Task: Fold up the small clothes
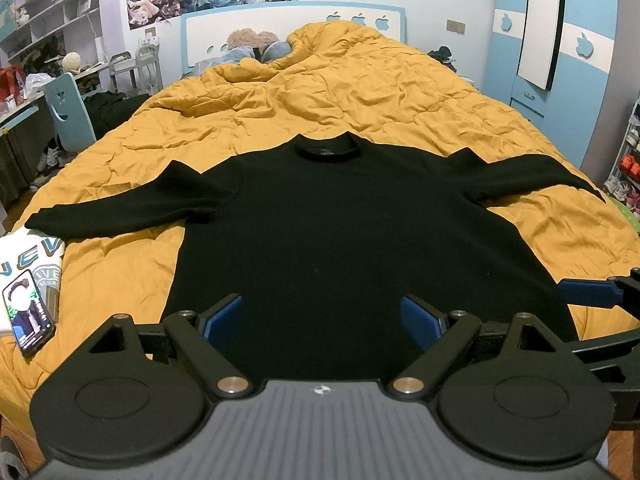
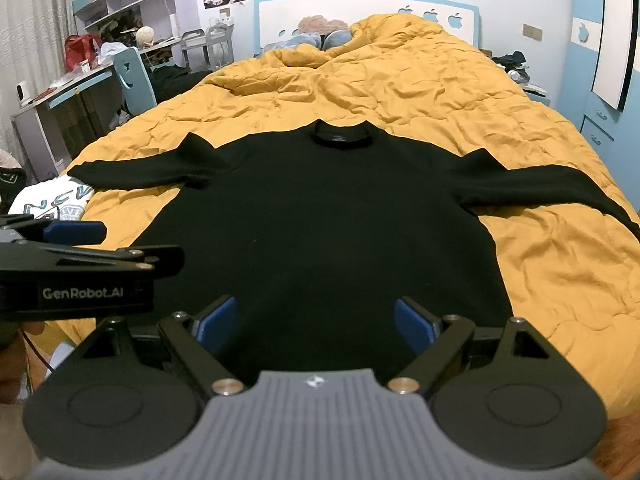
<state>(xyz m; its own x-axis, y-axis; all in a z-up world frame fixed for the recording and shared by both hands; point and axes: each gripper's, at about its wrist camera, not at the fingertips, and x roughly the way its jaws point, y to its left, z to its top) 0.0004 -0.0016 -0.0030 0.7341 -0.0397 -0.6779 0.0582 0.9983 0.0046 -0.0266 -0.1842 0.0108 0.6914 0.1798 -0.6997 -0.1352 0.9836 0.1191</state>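
A black long-sleeved shirt (image 1: 340, 232) lies flat and face up on the yellow quilt (image 1: 340, 92), collar away from me, both sleeves spread out sideways. It also shows in the right wrist view (image 2: 328, 216). My left gripper (image 1: 322, 322) is open and empty, hovering over the shirt's bottom hem. My right gripper (image 2: 314, 322) is open and empty over the hem too, a little further right. The right gripper's finger (image 1: 588, 292) shows at the right edge of the left view; the left gripper's body (image 2: 80, 276) shows at the left of the right view.
A white printed garment (image 1: 36, 256) lies at the bed's left edge with a lit phone (image 1: 28, 312) on it. Pillows (image 1: 256, 46) and a headboard are at the far end. A desk and chair (image 1: 70, 108) stand left, a blue wardrobe (image 1: 560, 60) right.
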